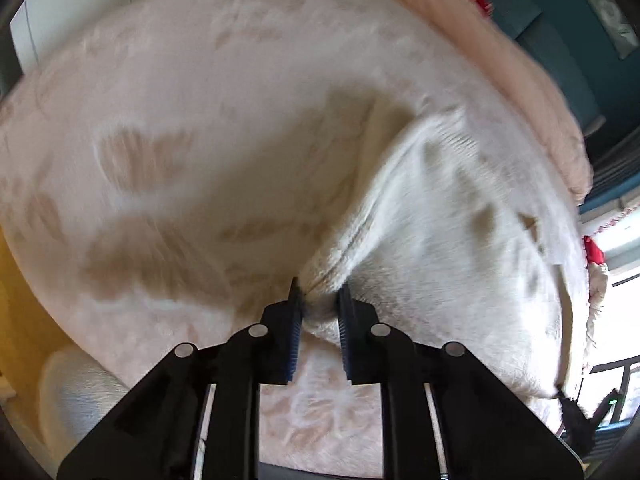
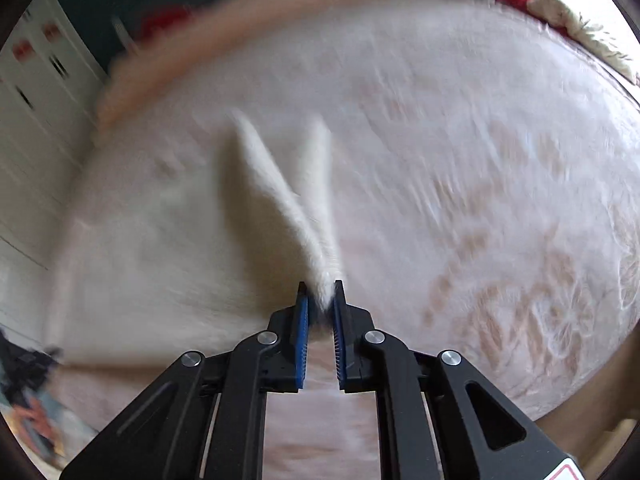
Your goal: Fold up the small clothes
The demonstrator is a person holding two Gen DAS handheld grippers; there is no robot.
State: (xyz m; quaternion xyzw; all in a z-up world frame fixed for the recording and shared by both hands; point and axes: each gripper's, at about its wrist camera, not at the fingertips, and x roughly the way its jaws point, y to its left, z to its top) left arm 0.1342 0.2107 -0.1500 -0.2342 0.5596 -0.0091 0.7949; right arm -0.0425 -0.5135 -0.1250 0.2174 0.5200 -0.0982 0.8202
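Cloth hangs stretched between both grippers, left gripper and right gripper each pinched on a corner, above the bed.

Bed under a pale pink cover with faint brownish leaf shapes, fluffy white garment spread across it, peach blanket heaped along its far edge
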